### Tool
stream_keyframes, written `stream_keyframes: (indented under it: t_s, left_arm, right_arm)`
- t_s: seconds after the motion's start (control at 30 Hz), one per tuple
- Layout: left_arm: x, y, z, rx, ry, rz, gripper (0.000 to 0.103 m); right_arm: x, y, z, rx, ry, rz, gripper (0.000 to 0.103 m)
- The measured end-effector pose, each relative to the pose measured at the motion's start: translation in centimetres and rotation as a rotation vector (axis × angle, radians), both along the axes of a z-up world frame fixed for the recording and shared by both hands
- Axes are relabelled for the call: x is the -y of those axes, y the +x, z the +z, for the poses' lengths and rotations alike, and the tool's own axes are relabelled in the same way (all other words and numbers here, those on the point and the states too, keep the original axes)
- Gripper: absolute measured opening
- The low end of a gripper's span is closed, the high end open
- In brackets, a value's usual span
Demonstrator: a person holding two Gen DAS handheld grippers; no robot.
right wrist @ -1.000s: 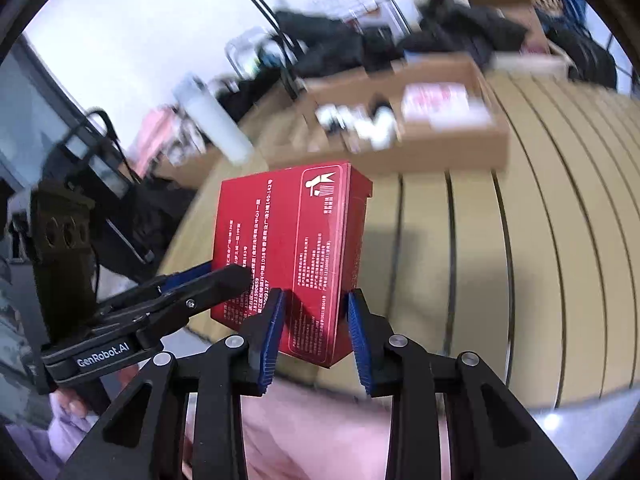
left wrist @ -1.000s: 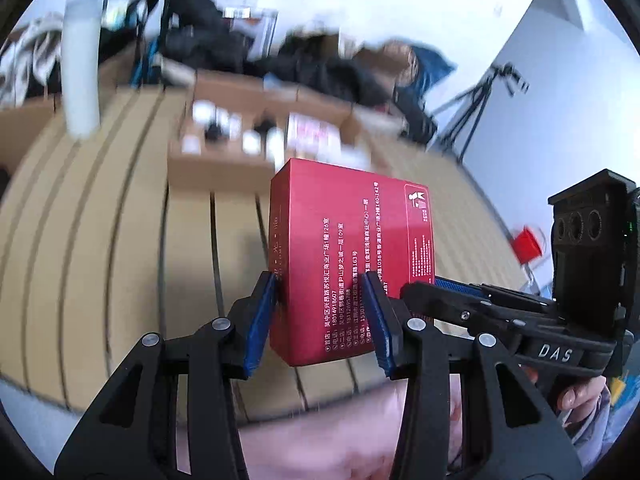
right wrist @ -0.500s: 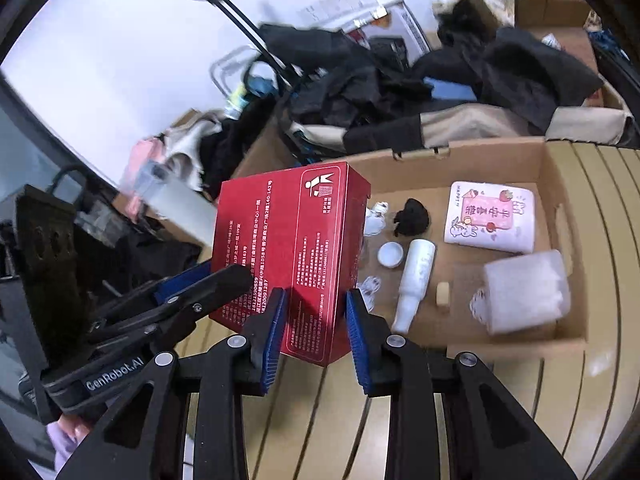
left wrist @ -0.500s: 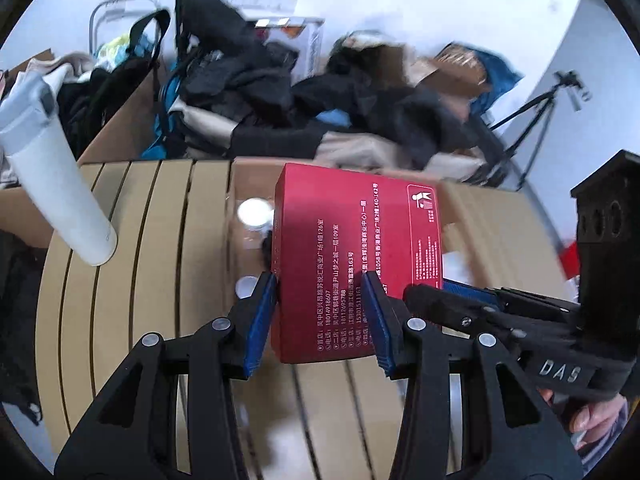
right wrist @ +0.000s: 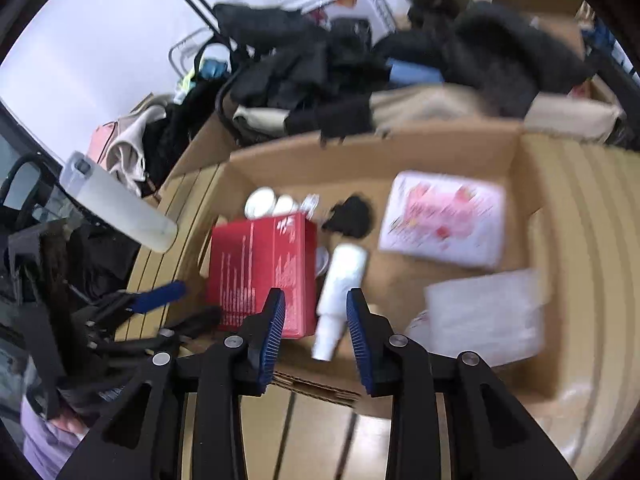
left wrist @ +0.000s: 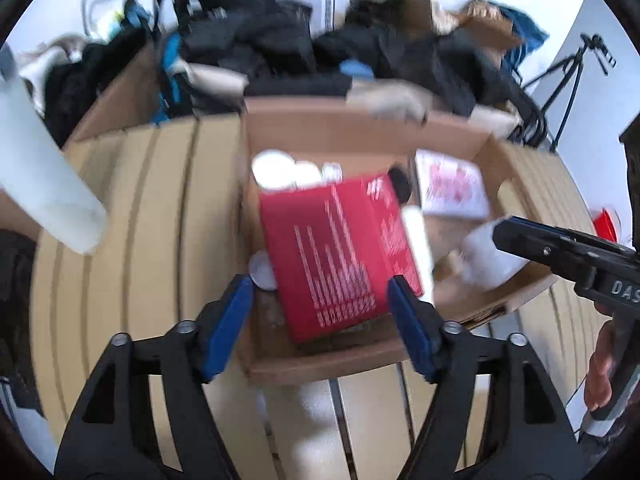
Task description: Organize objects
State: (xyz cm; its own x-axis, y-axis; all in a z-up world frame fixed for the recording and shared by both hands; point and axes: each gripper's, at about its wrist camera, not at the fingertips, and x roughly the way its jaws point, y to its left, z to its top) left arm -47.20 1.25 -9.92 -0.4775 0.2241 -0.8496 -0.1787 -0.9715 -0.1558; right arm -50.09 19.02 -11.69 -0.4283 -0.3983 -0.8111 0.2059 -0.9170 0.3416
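Observation:
The red box (left wrist: 336, 256) lies in the left part of the open cardboard box (left wrist: 320, 360), free of both grippers; it also shows in the right wrist view (right wrist: 260, 268). My left gripper (left wrist: 320, 320) is open and empty, just above the cardboard box's near wall. My right gripper (right wrist: 316, 328) is open and empty above the near wall (right wrist: 320, 388), and shows at the right of the left wrist view (left wrist: 520, 236). A white bottle (right wrist: 340, 292), a pink-printed pack (right wrist: 444, 216), a black item (right wrist: 350, 216) and white caps (right wrist: 264, 204) lie inside.
A white tumbler (left wrist: 44, 176) stands on the slatted wooden table (left wrist: 140, 220) left of the cardboard box. A clear plastic pack (right wrist: 484, 316) lies in the cardboard box's right part. Dark clothes and bags (left wrist: 360, 52) are piled behind the table. A tripod (left wrist: 568, 68) stands far right.
Both grippers held the red box and carried it over the cardboard box. Both have opened and let go, and the red box now lies inside.

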Motion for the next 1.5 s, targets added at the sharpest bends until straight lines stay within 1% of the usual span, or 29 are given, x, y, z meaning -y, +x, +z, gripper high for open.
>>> stream_keyframes:
  t_s: [0.07,0.1,0.13,0.17,0.23,0.33,0.4,0.5,0.53,0.63,0.73,0.8,0.87,0.93,1.0,1.07,1.13,1.17,1.2,1.23,1.27,1.3,1.33,1.4,1.47,1.5]
  left_arm:
    - [0.4,0.3,2.6,-0.041,-0.021,0.021,0.097]
    - [0.5,0.8,4.1,-0.065,-0.034,0.038,0.102]
    - [0.5,1.0,5.0,-0.079,-0.043,0.048,0.103]
    - [0.6,1.4,6.2,-0.087,-0.064,0.064,0.103]
    - [0.5,2.4,7.6,-0.081,-0.091,0.068,0.103]
    - [0.4,4.7,9.3,-0.088,-0.099,0.07,0.103]
    - [0.6,6.5,10.2,-0.099,-0.103,0.088,0.103]
    - [1.1,9.7,11.5,-0.137,-0.059,0.09,0.103]
    - [1.2,10.6,11.8,-0.144,-0.056,0.088,0.103]
    - [1.7,14.2,12.6,-0.172,-0.081,0.129,0.103]
    - [2.2,19.4,13.4,-0.248,-0.07,0.142,0.103]
    - [2.2,23.1,13.5,-0.283,-0.108,0.161,0.103]
    - [2.2,26.5,13.4,-0.297,-0.143,0.172,0.103]
    - [2.6,30.0,13.1,-0.307,-0.119,0.165,0.103]
    - [2.9,33.9,12.3,-0.316,-0.091,0.171,0.103]
    - [3.2,38.0,11.0,-0.301,-0.095,0.216,0.103]
    - [3.3,42.2,10.0,-0.298,-0.078,0.236,0.103]
    - [3.0,43.5,9.6,-0.305,-0.079,0.225,0.103]
    - [2.6,44.9,9.2,-0.307,-0.098,0.192,0.103]
    - [2.2,45.9,8.9,-0.304,-0.134,0.164,0.103]
    - [1.8,46.7,8.6,-0.304,-0.183,0.151,0.103]
    - [1.6,47.4,8.6,-0.31,-0.207,0.148,0.103]
    - [1.5,47.8,8.8,-0.324,-0.202,0.148,0.103]
    - [1.4,48.2,9.1,-0.339,-0.161,0.144,0.103]
    - [1.4,48.6,9.5,-0.359,-0.116,0.144,0.103]
    - [1.4,48.8,9.5,-0.363,-0.112,0.148,0.103]
  right_arm:
    - [-0.4,0.5,1.9,-0.036,0.059,-0.01,0.059]
    - [-0.8,0.8,2.9,-0.051,0.094,-0.019,0.085]
    - [-1.1,1.0,3.6,-0.057,0.11,-0.024,0.091]
    - [-1.5,1.3,4.3,-0.062,0.122,-0.031,0.091]
    - [-2.4,2.5,5.9,-0.065,0.169,-0.049,0.091]
    - [-3.7,4.5,7.5,-0.06,0.212,-0.06,0.091]
    - [-4.2,6.2,8.4,-0.062,0.218,-0.063,0.091]
    - [-4.8,9.0,9.7,-0.08,0.226,-0.057,0.091]
    - [-4.9,9.7,9.9,-0.085,0.227,-0.053,0.091]
    - [-5.3,12.9,10.9,-0.111,0.226,-0.045,0.091]
    - [-6.3,17.6,11.7,-0.151,0.188,-0.034,0.091]
    - [-6.8,21.0,12.1,-0.172,0.157,-0.027,0.091]
    - [-7.2,24.2,12.4,-0.189,0.154,-0.029,0.091]
    - [-7.3,27.7,12.6,-0.22,0.148,-0.024,0.091]
    - [-7.2,32.0,12.4,-0.289,0.13,-0.03,0.091]
    - [-6.8,35.4,11.5,-0.319,0.147,-0.037,0.091]
    - [-6.2,39.5,9.9,-0.324,0.15,-0.058,0.091]
    - [-6.0,41.3,9.3,-0.323,0.129,-0.063,0.091]
    - [-5.8,43.0,8.8,-0.324,0.104,-0.06,0.091]
    - [-5.5,44.7,8.1,-0.334,0.085,-0.045,0.091]
    - [-5.1,46.1,7.5,-0.34,0.09,-0.035,0.091]
    - [-4.6,47.0,7.2,-0.34,0.117,-0.026,0.091]
    - [-4.5,47.5,7.1,-0.343,0.136,-0.017,0.091]
    - [-4.0,48.6,7.7,-0.375,0.148,0.0,0.091]
    - [-4.1,49.4,8.3,-0.4,0.151,-0.009,0.091]
    - [-4.1,49.6,8.6,-0.411,0.16,-0.021,0.091]
